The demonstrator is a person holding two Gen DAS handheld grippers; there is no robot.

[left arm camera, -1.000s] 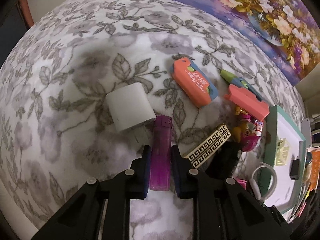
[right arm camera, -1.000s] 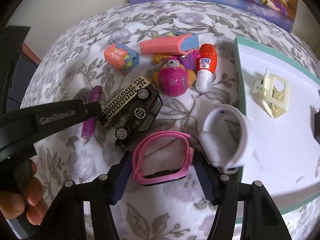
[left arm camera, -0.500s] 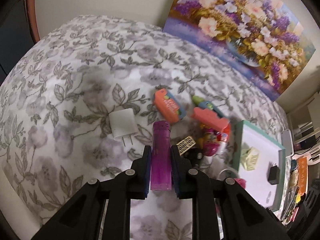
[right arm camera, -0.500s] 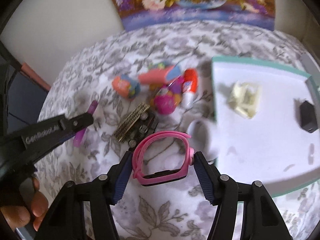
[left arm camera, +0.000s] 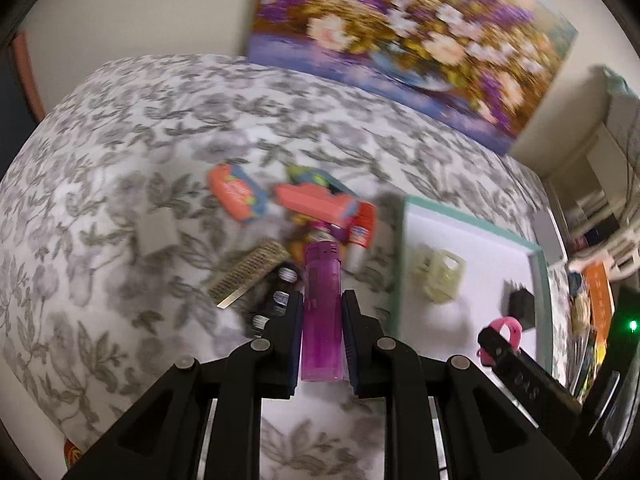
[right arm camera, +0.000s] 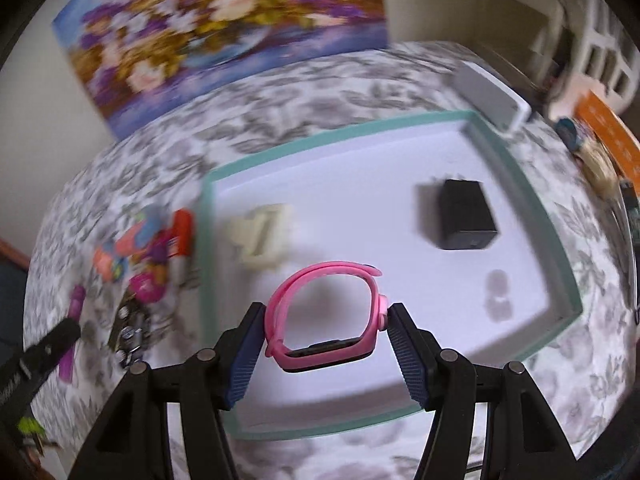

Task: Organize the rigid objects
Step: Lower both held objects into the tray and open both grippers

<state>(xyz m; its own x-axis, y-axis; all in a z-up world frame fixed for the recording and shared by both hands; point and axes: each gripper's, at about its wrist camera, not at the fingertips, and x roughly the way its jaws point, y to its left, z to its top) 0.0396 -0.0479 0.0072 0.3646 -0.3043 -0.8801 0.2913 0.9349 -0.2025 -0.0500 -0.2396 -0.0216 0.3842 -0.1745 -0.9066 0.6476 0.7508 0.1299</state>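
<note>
Mid-carry toward the tray point(right arm camera: 208, 264): the left gripper point(left arm camera: 322, 312) clamps a purple lighter point(left arm camera: 322, 312) above the toy pile, the right gripper point(right arm camera: 326, 328) holds a pink watch point(right arm camera: 326, 312) over the tray, where release looks next.

Both wrist views look steeply down — sharing the tray point(left arm camera: 536, 248) point(right arm camera: 208, 240).
</note>
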